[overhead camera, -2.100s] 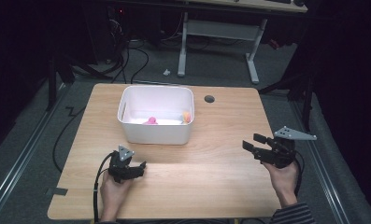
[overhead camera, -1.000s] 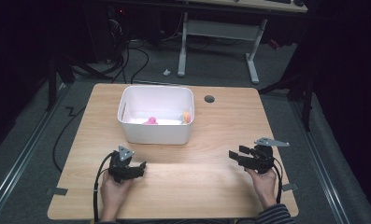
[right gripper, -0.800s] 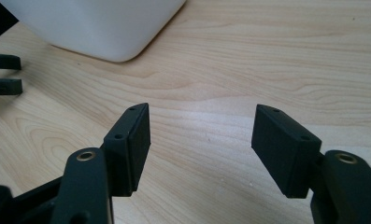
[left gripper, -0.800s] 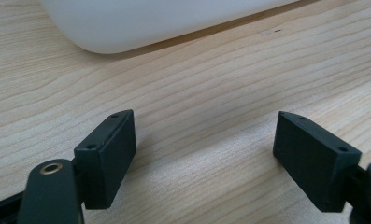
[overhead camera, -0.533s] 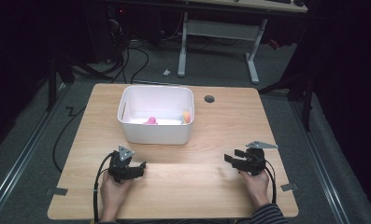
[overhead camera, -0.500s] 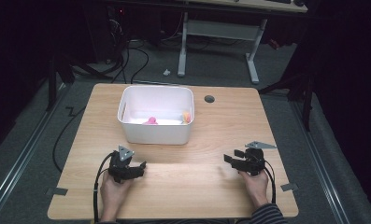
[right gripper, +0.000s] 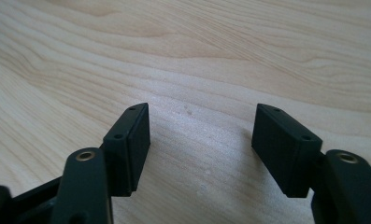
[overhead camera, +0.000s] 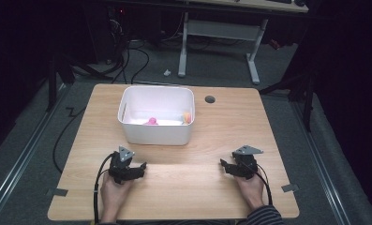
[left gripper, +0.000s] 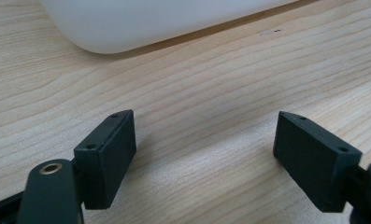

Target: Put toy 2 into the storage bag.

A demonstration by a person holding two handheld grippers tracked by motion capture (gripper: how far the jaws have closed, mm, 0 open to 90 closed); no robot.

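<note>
Tub (overhead camera: 156, 136): no lettering legible.
Table (overhead camera: 183, 192): no label, number or sign legible.
Left gripper (overhead camera: 139, 168): no brand or marking legible.
Right gripper (overhead camera: 225, 165): no brand or marking legible.

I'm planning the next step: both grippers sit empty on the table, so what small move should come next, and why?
Probably lift the left gripper toward the white bin: its jaws stand open with nothing between them, the bin is just ahead, and the pink item lies inside.

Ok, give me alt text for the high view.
A person rests two hand-held grippers, left gripper and right gripper, on a wooden table before a white bin holding a pink item and an orange item.
</note>
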